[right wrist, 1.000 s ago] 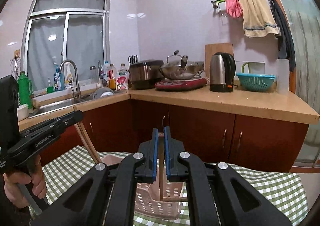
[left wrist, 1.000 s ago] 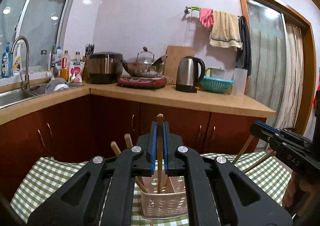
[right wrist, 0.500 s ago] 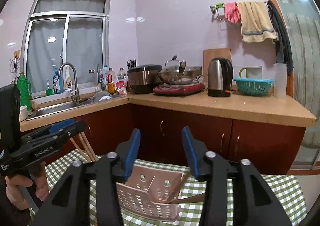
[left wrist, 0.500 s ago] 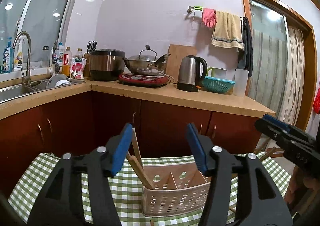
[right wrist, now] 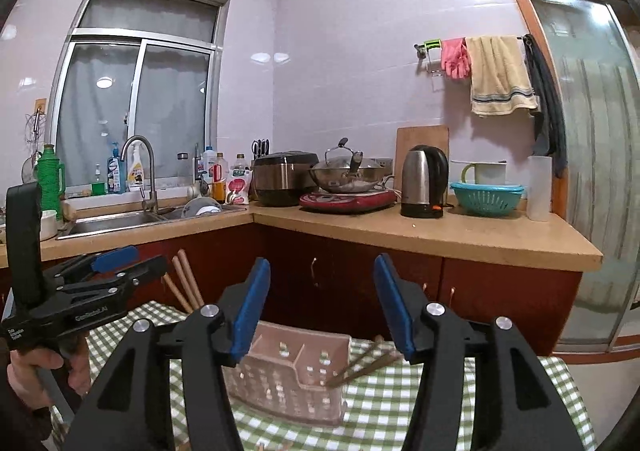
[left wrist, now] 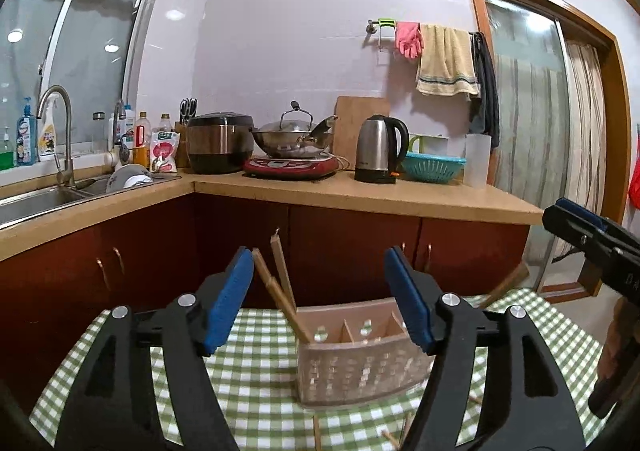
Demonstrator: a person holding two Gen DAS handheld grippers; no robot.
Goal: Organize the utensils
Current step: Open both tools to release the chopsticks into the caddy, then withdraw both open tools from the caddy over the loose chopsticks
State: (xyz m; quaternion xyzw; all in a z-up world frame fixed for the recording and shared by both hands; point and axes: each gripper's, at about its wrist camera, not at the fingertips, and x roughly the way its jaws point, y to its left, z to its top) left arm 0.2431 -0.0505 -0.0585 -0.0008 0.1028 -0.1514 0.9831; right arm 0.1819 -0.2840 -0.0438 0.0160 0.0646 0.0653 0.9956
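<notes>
A pale pink perforated utensil basket (left wrist: 360, 359) stands on the green checked tablecloth (left wrist: 256, 379). Two wooden chopsticks (left wrist: 276, 283) lean out of its left compartment, and another chopstick (left wrist: 505, 286) leans out to the right. My left gripper (left wrist: 318, 263) hovers just in front of the basket, its jaws opening with nothing pressed between the blue pads. The right wrist view shows the same basket (right wrist: 288, 375) with chopsticks (right wrist: 362, 361) resting in its right end. My right gripper (right wrist: 322, 267) is likewise opening and holds nothing. The left gripper (right wrist: 148, 257) shows at the left edge.
Loose chopsticks (left wrist: 316, 431) lie on the cloth at the near edge. Behind the table runs a wooden counter (left wrist: 360, 195) with a kettle (left wrist: 380, 151), a wok on a red cooker (left wrist: 292, 167), a rice cooker and a sink (right wrist: 116, 221). A hand (right wrist: 36, 367) grips the left handle.
Both grippers were shut on upright chopsticks over the basket; both have opened and drawn back. The released chopsticks now lean in the basket's end compartments.
</notes>
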